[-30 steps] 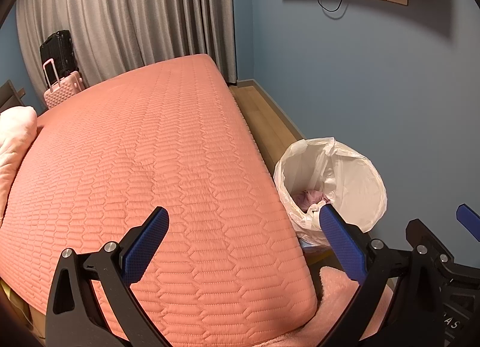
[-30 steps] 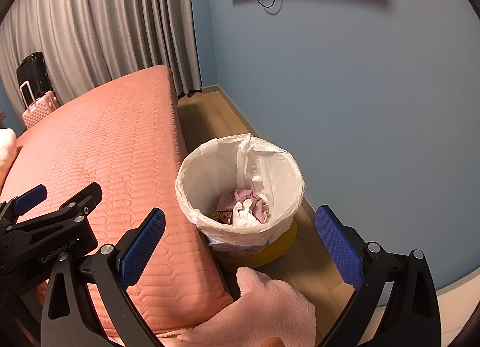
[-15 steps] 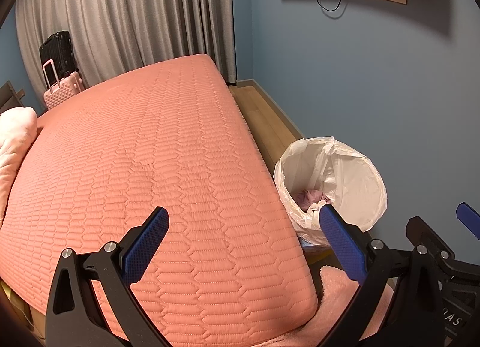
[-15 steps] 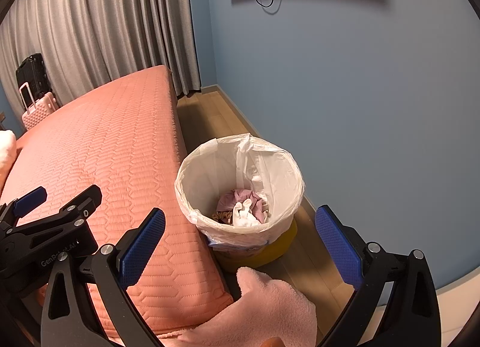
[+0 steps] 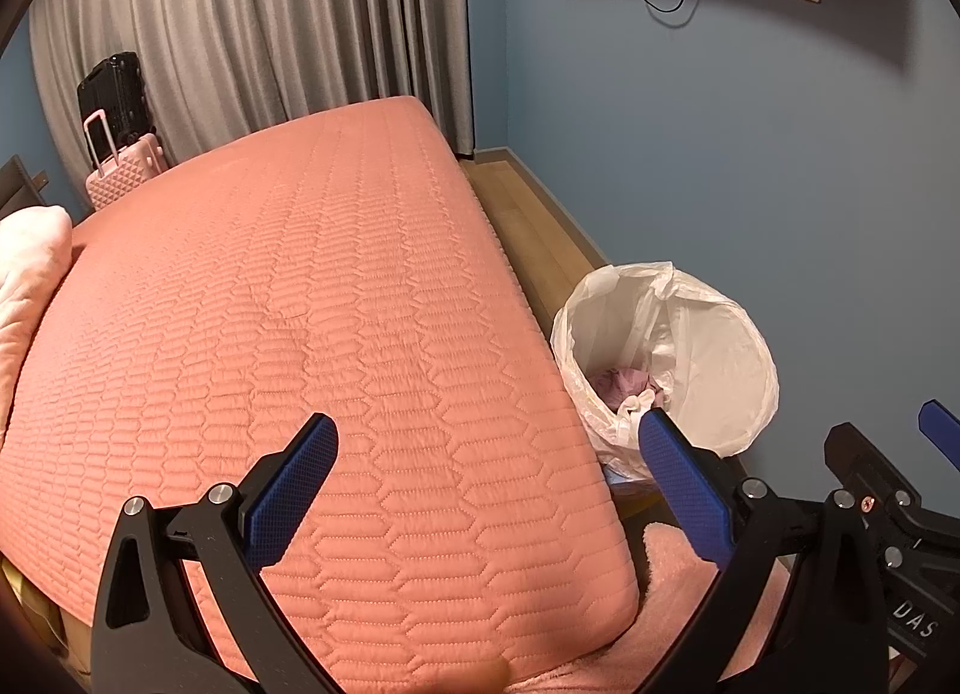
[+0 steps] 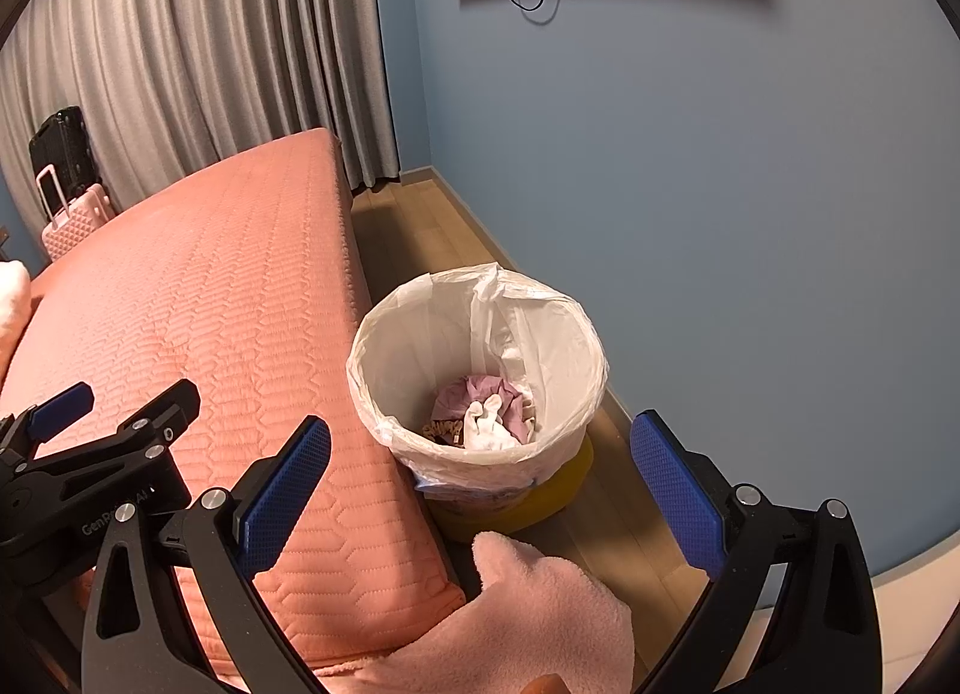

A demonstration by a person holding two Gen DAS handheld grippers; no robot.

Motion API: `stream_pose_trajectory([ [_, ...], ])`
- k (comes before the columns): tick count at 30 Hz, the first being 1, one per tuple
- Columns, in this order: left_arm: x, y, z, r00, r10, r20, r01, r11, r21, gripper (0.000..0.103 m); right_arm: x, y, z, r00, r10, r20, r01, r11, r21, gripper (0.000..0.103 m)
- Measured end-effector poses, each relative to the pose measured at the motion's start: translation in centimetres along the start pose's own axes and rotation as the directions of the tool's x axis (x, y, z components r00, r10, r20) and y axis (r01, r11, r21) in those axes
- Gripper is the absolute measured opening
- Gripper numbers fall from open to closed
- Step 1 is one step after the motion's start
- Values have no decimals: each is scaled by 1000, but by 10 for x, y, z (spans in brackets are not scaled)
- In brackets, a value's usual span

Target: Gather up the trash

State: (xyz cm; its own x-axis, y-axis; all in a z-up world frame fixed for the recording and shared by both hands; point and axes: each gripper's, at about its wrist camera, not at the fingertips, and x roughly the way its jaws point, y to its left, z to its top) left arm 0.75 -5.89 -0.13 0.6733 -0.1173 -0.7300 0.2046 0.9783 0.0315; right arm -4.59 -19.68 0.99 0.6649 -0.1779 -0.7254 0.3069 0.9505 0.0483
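Note:
A trash bin with a white plastic liner (image 6: 414,334) stands on the wood floor between the bed and the blue wall; it also shows in the left wrist view (image 5: 720,352). Crumpled pink and white trash (image 6: 489,412) lies inside it. My right gripper (image 6: 480,484) is open and empty, held above and in front of the bin. My left gripper (image 5: 486,472) is open and empty, over the near corner of the salmon quilted bed (image 5: 300,304). Each gripper shows at the edge of the other's view.
A pink fluffy blanket (image 6: 540,616) hangs at the bed's near corner beside the bin. A pink pillow (image 5: 24,274) lies at the bed's left. A pink suitcase (image 5: 120,178) and a black one stand by the grey curtains (image 5: 270,33). Blue wall on the right.

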Motion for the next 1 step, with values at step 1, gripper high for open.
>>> stream_pose_trajectory([
  [1, 0, 1, 0, 1000, -1, -1, 1, 1000, 1, 96, 0, 0, 0, 1000, 0, -1, 0, 1000, 0, 97],
])
